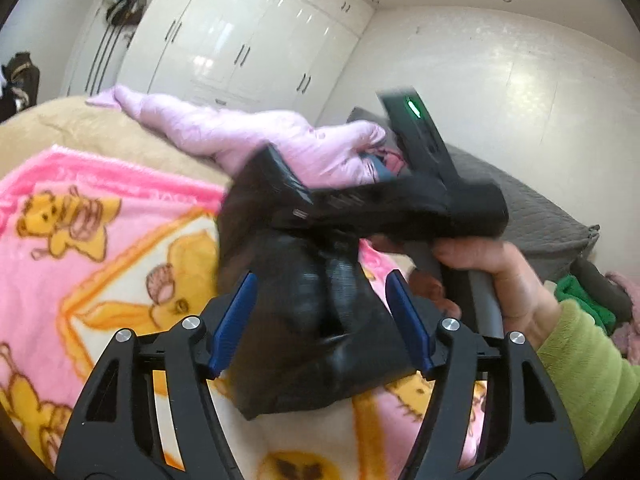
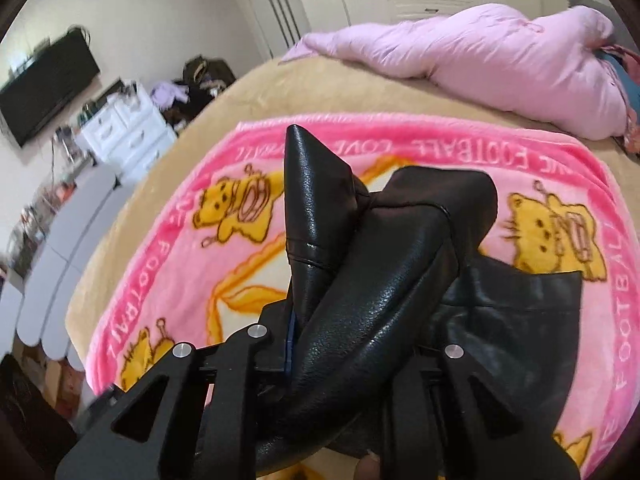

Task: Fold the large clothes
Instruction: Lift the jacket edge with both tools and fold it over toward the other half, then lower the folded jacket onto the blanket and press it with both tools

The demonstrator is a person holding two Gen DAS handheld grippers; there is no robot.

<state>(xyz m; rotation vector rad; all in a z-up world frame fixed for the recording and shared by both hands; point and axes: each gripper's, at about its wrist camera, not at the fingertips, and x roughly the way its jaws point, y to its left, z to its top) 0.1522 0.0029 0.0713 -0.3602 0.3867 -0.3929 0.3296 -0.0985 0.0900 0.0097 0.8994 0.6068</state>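
One black leather garment point(image 2: 360, 300) hangs bunched over one pink cartoon blanket point(image 2: 180, 240) on the bed. The right gripper point(image 2: 344, 344) has its jaws clamped on a fold. The left gripper point(image 1: 320, 320) has its jaws wide, the leather loose between them.

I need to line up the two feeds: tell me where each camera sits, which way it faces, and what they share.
Left wrist: sits on the left gripper, facing across the bed toward the wardrobe; shows its open blue pads, the right gripper and a hand.
Right wrist: sits on the right gripper, angled down at the pink blanket; its jaws are closed on the black garment.
Shared: black garment, pink blanket, pink jacket.
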